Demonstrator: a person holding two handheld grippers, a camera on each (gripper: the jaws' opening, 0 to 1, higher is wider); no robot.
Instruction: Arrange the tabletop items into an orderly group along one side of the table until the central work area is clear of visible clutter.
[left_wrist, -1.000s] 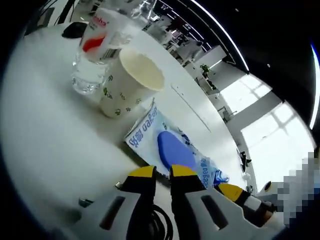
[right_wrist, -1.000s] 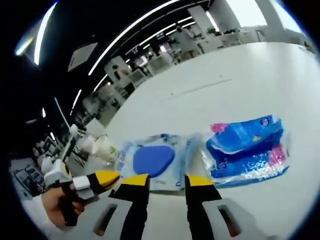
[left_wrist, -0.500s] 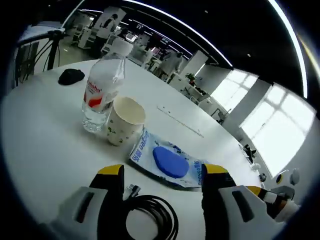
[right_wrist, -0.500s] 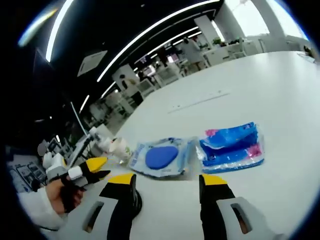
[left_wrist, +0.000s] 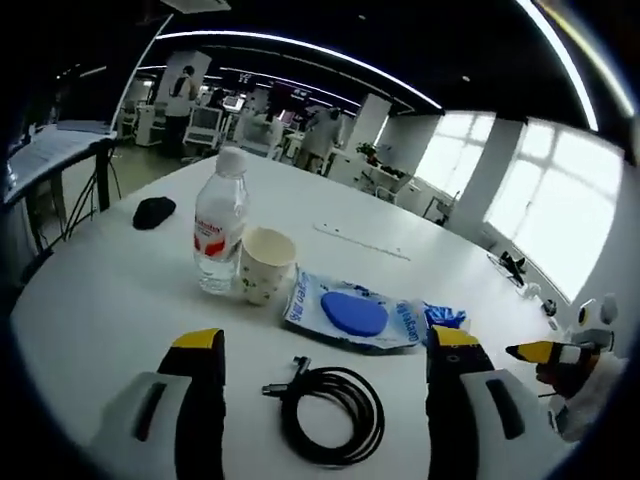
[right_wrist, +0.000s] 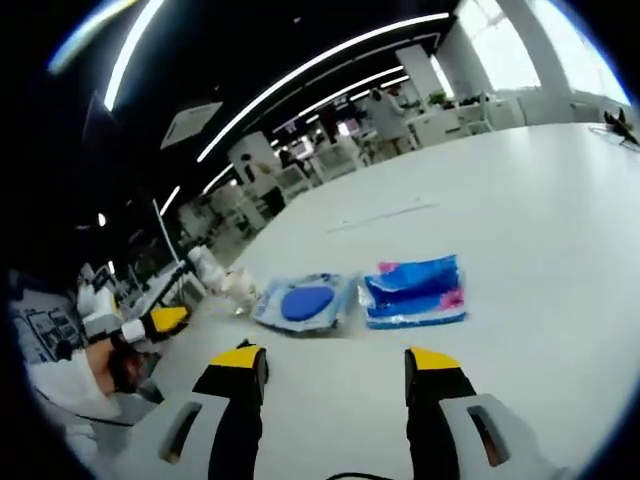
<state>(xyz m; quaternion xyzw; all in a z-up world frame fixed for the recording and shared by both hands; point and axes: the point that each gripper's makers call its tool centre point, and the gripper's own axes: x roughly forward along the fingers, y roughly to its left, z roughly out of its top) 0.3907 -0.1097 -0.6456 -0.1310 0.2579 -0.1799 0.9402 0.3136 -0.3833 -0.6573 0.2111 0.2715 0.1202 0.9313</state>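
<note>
1. The left tool (left_wrist: 325, 350) is spread wide and grasps nothing; the coiled black cable (left_wrist: 330, 412) lies on the white desk (left_wrist: 90, 290) just ahead, between its jaws.
2. Beyond the cable, a row runs across the left gripper view: water bottle (left_wrist: 220, 236), paper cup (left_wrist: 265, 265), wipes pack with blue lid (left_wrist: 352, 313).
3. The right tool (right_wrist: 335, 360), also released, faces that pack and a blue-pink packet (right_wrist: 413, 291) side by side; I judge the left nearer the cable.
4. The bottle's red label and the pack's print are unreadable.
</note>
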